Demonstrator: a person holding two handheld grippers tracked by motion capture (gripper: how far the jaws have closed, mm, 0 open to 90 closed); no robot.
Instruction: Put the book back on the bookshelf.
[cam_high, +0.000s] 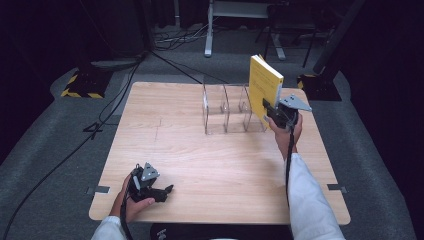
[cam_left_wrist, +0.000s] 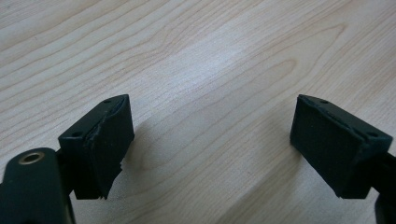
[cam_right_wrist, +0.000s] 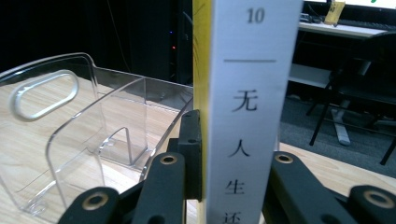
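While the right gripper (cam_high: 270, 113) has its fingers (cam_right_wrist: 191, 154) clamped on the spine edge of a yellow paperback book (cam_high: 264, 86), the book stands upright in the air just right of the clear three-slot file holder (cam_high: 231, 107), above the far right part of the bench (cam_high: 215, 165). Right gripper view: white spine with Chinese characters sits between the fingers, holder's nearest slot just left of it. Left gripper (cam_high: 161, 192) rests at the near left bench edge, fingers (cam_left_wrist: 109, 140) apart, nothing between them, bare wood under. Risks, as a guess: grip is low on a tall book, so it could pivot or slip; bottom corner could catch a divider wall and shove or tip the light holder, since the left gripper isn't steadying it.
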